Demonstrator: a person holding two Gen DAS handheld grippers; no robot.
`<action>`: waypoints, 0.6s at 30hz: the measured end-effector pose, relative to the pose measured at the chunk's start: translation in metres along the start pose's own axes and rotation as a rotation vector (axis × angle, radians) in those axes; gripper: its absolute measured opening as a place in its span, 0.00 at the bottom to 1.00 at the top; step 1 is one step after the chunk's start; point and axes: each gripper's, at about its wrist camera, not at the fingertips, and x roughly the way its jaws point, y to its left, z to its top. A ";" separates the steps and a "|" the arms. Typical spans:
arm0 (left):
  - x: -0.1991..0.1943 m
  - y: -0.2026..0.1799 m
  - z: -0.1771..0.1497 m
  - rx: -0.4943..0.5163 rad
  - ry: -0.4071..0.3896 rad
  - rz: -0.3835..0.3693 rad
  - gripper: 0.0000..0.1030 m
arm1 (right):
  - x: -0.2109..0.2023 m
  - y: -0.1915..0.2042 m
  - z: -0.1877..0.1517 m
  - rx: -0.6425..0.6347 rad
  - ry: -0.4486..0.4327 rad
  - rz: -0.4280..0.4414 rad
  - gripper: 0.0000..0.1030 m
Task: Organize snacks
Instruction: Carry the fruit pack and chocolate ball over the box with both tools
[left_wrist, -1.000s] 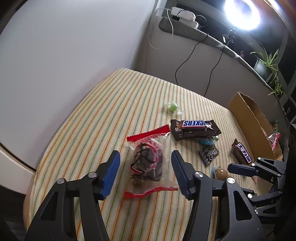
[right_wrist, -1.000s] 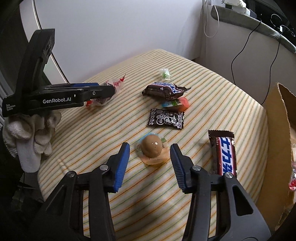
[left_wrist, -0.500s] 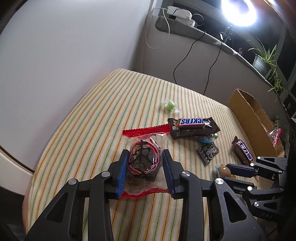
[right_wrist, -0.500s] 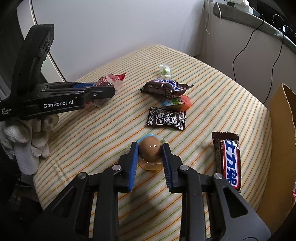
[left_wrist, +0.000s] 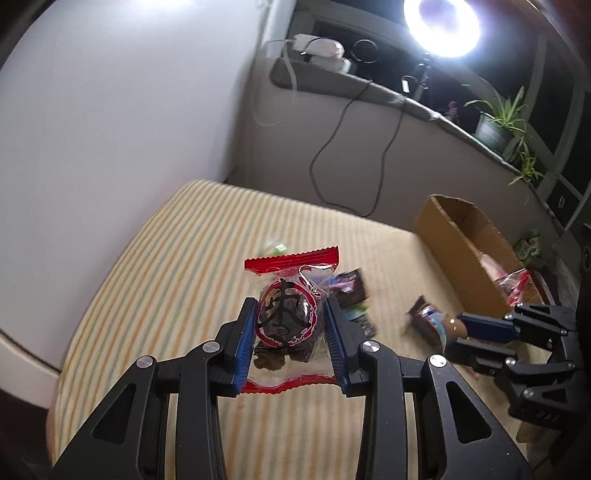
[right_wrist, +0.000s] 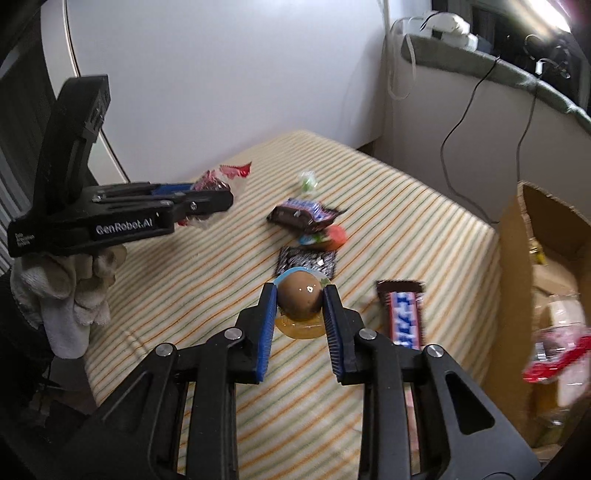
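My left gripper (left_wrist: 289, 325) is shut on a clear packet with red edges (left_wrist: 288, 314) holding a dark snack, lifted off the striped cloth (left_wrist: 177, 266). In the right wrist view my right gripper (right_wrist: 300, 306) is shut on a brown egg-shaped snack in a clear cup (right_wrist: 299, 301), also raised above the cloth. The left gripper (right_wrist: 207, 201) shows at the left of that view with its red packet (right_wrist: 218, 177). An open cardboard box (left_wrist: 465, 251) stands at the right edge of the table.
On the cloth lie a Snickers bar (right_wrist: 304, 216), a second bar (right_wrist: 404, 315), a black sachet (right_wrist: 308, 260), an orange-red jelly cup (right_wrist: 328, 236) and a small green candy (right_wrist: 307, 181). A gloved hand (right_wrist: 70, 291) holds the left tool. Red-wrapped snacks (right_wrist: 554, 354) lie in the box.
Both grippers closed on their snacks, the left on the red-edged packet, the right on the brown egg snack, and both have lifted them off the cloth.
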 end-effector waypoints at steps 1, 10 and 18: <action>0.001 -0.006 0.002 0.008 -0.003 -0.007 0.33 | -0.008 -0.005 0.001 0.006 -0.016 -0.006 0.26; 0.011 -0.052 0.023 0.069 -0.021 -0.070 0.33 | -0.051 -0.052 0.010 0.075 -0.101 -0.072 0.26; 0.020 -0.091 0.038 0.120 -0.030 -0.118 0.33 | -0.072 -0.096 0.006 0.138 -0.134 -0.133 0.26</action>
